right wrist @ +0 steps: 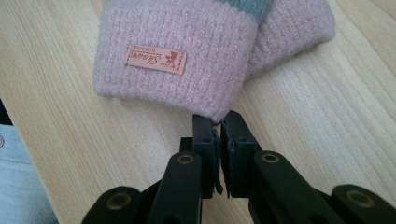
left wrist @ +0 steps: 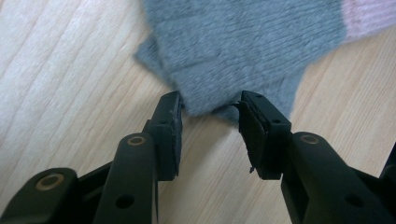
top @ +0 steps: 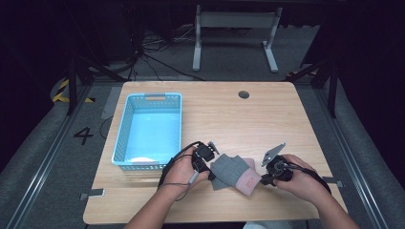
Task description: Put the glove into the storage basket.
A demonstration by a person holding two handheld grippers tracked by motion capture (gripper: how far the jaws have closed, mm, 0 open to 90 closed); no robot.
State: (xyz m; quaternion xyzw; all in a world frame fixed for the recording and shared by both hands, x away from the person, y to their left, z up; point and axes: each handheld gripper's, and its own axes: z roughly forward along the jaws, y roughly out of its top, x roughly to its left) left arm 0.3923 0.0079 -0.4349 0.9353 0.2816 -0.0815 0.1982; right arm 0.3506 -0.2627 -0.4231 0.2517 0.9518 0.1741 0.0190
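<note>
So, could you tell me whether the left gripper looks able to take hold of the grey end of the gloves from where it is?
Probably yes: the left gripper stands open at the grey edge of the gloves, with bare table around it.

Grey-and-pink knitted gloves (top: 235, 173) lie between left gripper (top: 204, 161) and right gripper (top: 275, 170).

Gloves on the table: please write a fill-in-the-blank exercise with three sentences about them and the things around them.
1. The gloves are grey with ____ cuffs.
2. The basket to the left of them is light ____.
3. The right gripper pinches the edge of a ____, while the fingers of the left gripper stand apart at the grey end.

Missing words: pink; blue; cuff
</note>
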